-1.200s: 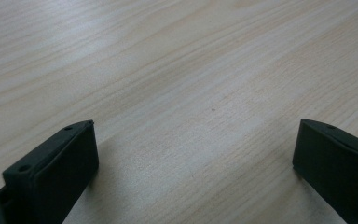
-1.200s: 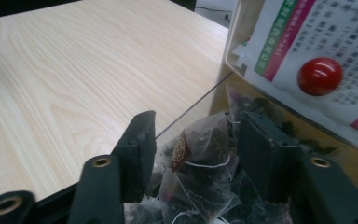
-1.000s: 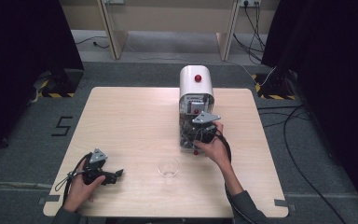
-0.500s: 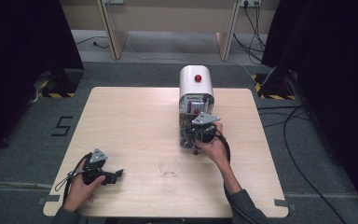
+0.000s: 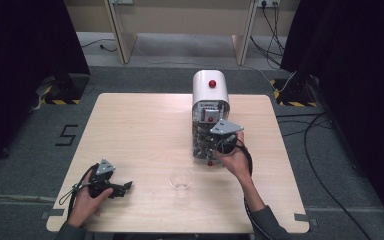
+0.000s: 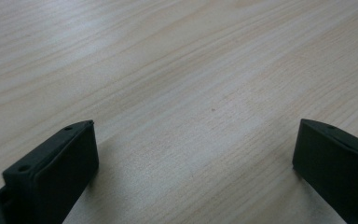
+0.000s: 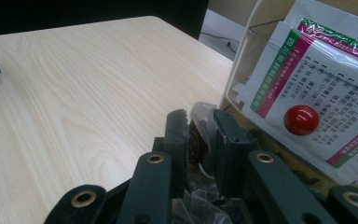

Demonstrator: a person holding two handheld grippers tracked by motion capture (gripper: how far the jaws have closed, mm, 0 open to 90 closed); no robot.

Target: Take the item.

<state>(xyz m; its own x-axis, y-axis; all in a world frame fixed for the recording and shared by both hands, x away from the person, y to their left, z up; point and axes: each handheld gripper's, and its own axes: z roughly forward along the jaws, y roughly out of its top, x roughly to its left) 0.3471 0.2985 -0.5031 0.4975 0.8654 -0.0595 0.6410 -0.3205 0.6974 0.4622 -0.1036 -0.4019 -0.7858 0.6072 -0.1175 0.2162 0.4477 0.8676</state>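
A white dispenser box (image 5: 210, 92) with a red knob on top stands at the table's back middle, and printed sachets (image 7: 317, 79) show behind its clear front. My right gripper (image 5: 211, 146) is at the box's lower front. In the right gripper view its jaws (image 7: 200, 123) are shut on a small clear-wrapped piece (image 7: 198, 136) with something brown inside. A second red knob (image 7: 301, 119) sits just right of the jaws. My left gripper (image 5: 125, 187) rests low at the table's front left, open, with bare wood between its fingers (image 6: 60, 163).
A clear plastic cup (image 5: 181, 179) stands upright on the wooden table (image 5: 140, 125) between the two hands, near the front edge. More crinkled clear wrappers lie at the dispenser's base under the right gripper. Cables run over the floor at the right.
The right gripper has shifted a little to the right and up at the dispenser's front. The left hand and the cup have stayed where they were.
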